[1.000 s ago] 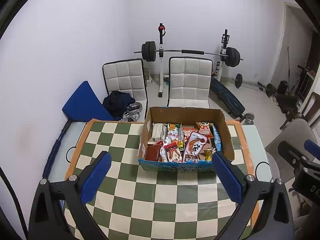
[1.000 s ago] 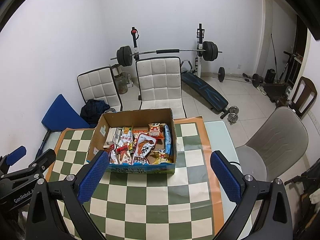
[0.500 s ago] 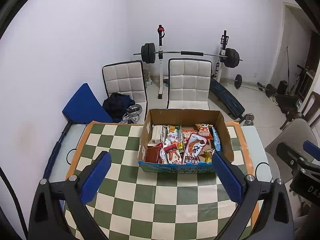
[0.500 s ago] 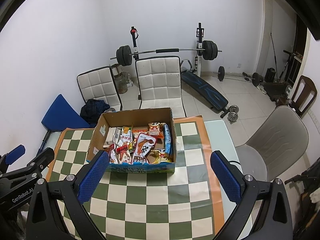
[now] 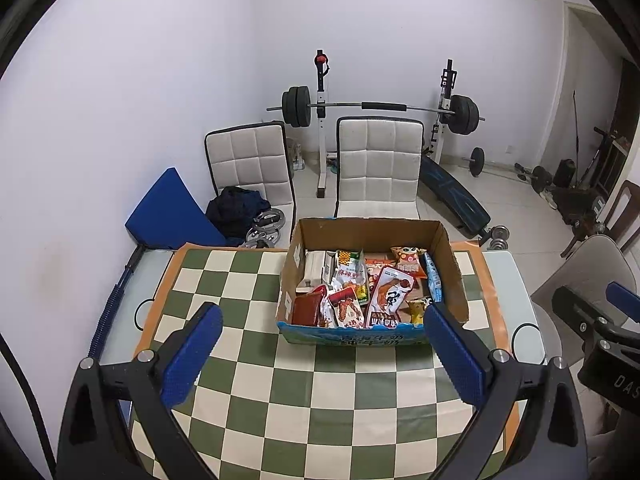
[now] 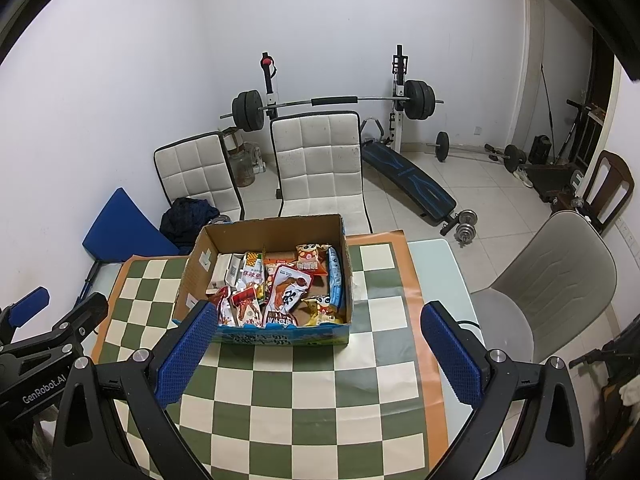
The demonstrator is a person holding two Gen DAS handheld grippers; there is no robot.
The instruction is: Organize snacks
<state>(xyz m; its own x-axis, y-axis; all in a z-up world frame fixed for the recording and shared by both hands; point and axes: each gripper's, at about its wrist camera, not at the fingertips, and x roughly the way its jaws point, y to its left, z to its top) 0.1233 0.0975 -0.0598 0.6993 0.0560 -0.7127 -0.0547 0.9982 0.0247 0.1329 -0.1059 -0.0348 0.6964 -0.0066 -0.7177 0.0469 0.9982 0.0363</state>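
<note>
Green-and-cream checkered cloth with an orange border over the table [image 5: 520,280], weights room behind. Nearest, left tongs [image 5: 324,340] spread wide, textured blue pads gripping nothing; right tongs [image 6: 316,342] equally wide and empty, "GenRobot.AI" legible on the neighbouring tool's black body. Past them, mid-table, open corrugated cardboard box [image 5: 452,264] with blue printed front, crammed with glossy snack packets [image 5: 390,296] bearing Chinese lettering. Farther off, two quilted white chairs [image 5: 378,160], then barbell rack [image 5: 380,106] against the wall.
</note>
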